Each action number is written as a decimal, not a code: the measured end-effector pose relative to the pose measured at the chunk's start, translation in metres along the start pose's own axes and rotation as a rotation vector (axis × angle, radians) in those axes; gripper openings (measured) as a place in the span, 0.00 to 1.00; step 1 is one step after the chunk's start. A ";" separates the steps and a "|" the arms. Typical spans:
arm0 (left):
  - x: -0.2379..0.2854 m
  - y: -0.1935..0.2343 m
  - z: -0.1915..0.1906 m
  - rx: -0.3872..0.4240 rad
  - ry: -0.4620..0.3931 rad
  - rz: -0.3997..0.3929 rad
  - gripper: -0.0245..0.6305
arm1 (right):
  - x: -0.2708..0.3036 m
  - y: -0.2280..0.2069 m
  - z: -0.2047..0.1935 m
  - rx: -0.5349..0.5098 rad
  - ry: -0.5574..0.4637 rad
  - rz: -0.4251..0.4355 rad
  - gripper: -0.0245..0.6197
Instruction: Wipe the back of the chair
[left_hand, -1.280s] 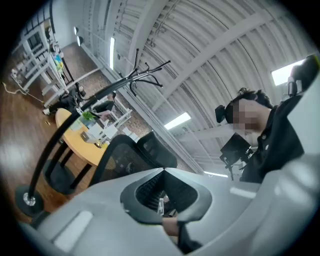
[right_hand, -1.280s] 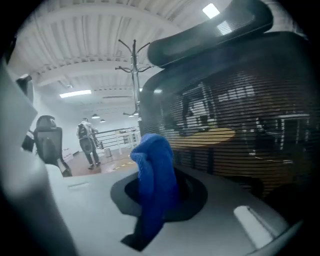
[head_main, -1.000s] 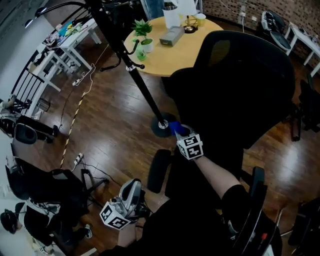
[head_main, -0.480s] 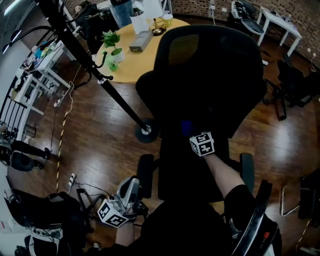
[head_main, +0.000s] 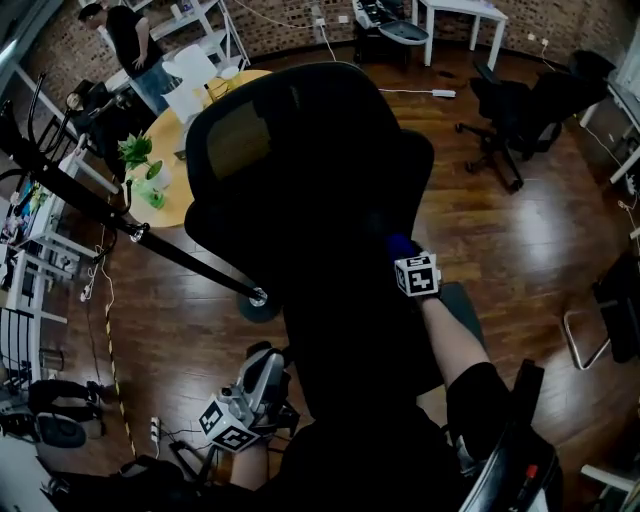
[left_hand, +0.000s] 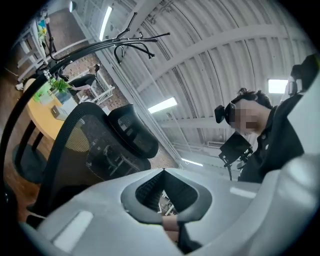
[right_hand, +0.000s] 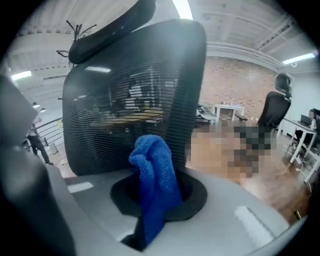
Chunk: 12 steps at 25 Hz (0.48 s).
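The black mesh chair back (head_main: 300, 180) with its headrest fills the middle of the head view. My right gripper (head_main: 405, 258) is shut on a blue cloth (head_main: 400, 246) and holds it against the right side of the back, about halfway up. In the right gripper view the blue cloth (right_hand: 152, 175) sticks up between the jaws, right in front of the mesh chair back (right_hand: 125, 110). My left gripper (head_main: 262, 375) hangs low at the left, away from the chair, jaws shut and empty. The left gripper view shows the chair (left_hand: 95, 150) from the side.
A round yellow table (head_main: 178, 195) with a small plant (head_main: 140, 155) stands behind the chair. A black slanted pole (head_main: 130, 235) ends in a floor base (head_main: 260, 298). Other black chairs (head_main: 510, 110) stand at the back right, and a person (head_main: 125, 40) stands far left.
My right gripper with the blue cloth has moved from the left edge of the chair across its back to the right side. The head view has swung left. The left gripper stayed low.
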<state>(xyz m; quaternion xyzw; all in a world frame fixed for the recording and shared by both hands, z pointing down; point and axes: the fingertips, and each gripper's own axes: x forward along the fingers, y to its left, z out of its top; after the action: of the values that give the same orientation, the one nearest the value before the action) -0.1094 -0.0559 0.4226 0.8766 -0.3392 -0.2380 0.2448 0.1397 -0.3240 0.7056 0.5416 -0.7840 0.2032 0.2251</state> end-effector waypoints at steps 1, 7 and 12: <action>0.002 -0.001 -0.001 0.001 0.009 -0.003 0.03 | -0.003 -0.009 -0.003 0.021 0.004 -0.024 0.09; 0.006 -0.003 -0.003 0.007 0.010 0.000 0.03 | -0.022 0.011 0.004 0.114 -0.095 -0.005 0.09; -0.014 -0.008 -0.004 0.012 -0.040 0.060 0.03 | -0.024 0.120 -0.016 -0.004 -0.087 0.235 0.09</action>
<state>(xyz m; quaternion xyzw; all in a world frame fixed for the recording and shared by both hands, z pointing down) -0.1130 -0.0397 0.4244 0.8625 -0.3715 -0.2461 0.2397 0.0363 -0.2568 0.6959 0.4538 -0.8516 0.2029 0.1665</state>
